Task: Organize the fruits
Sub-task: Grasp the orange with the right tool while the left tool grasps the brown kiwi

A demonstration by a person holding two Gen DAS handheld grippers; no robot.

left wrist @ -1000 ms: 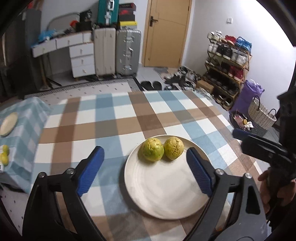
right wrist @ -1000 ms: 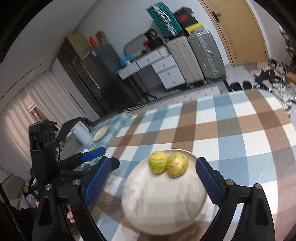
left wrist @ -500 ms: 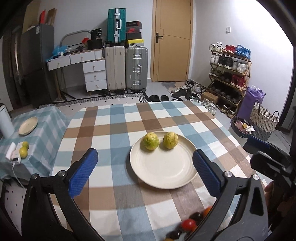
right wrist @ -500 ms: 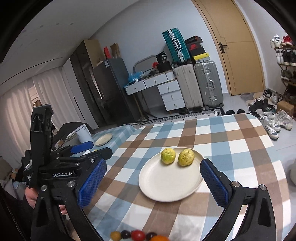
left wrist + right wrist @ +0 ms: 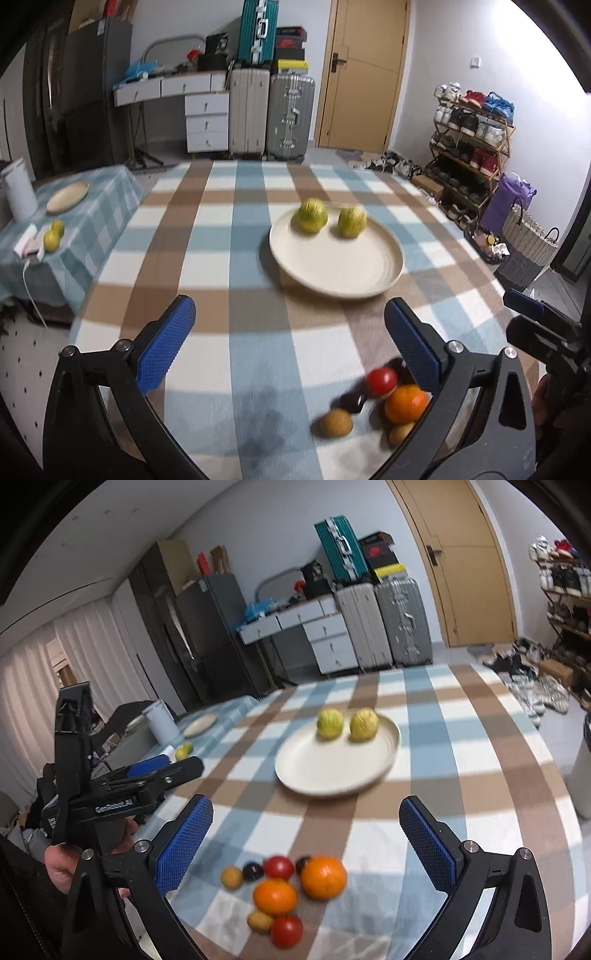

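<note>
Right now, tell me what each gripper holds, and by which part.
Nothing. The left gripper and right gripper are both open and empty; the fruit pile lies loose on the table.

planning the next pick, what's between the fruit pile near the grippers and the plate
Only bare checked tablecloth lies between the fruit pile and the plate, clearest in the right wrist view; nothing stands in that stretch.

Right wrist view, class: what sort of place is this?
Most likely a lived-in home room: suitcases stacked by a wooden door, a full shoe rack, and a checked-cloth table.
</note>
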